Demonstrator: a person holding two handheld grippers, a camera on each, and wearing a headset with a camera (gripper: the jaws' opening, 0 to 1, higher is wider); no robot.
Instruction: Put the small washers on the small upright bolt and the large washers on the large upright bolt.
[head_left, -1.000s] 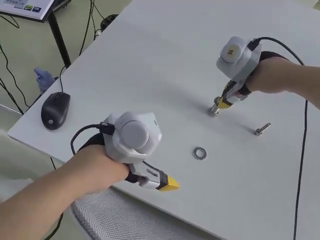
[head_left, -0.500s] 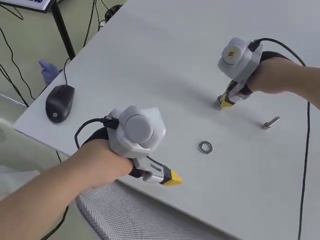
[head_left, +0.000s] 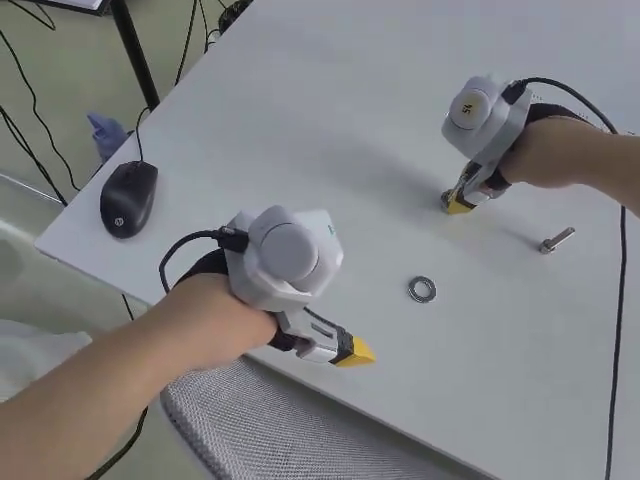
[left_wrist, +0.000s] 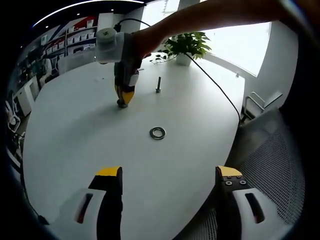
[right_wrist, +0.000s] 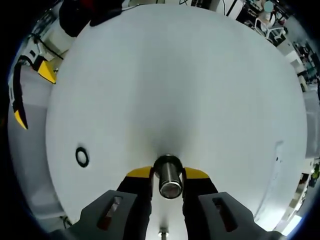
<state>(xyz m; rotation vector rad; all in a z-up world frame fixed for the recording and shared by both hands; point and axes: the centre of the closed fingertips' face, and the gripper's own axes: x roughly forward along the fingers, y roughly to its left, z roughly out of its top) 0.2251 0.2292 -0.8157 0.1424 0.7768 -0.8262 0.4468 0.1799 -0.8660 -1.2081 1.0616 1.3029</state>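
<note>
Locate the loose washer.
In the head view the washer lies flat on the table, between the left gripper and the right gripper holding the large bolt.

The white table (head_left: 300, 130) carries four items. A black computer mouse (head_left: 128, 197) lies near its left edge. A washer (head_left: 422, 290) lies flat near the front edge. The large bolt (right_wrist: 169, 176) and the small bolt (head_left: 556, 240) stand upright beyond the washer, apart from each other
</note>
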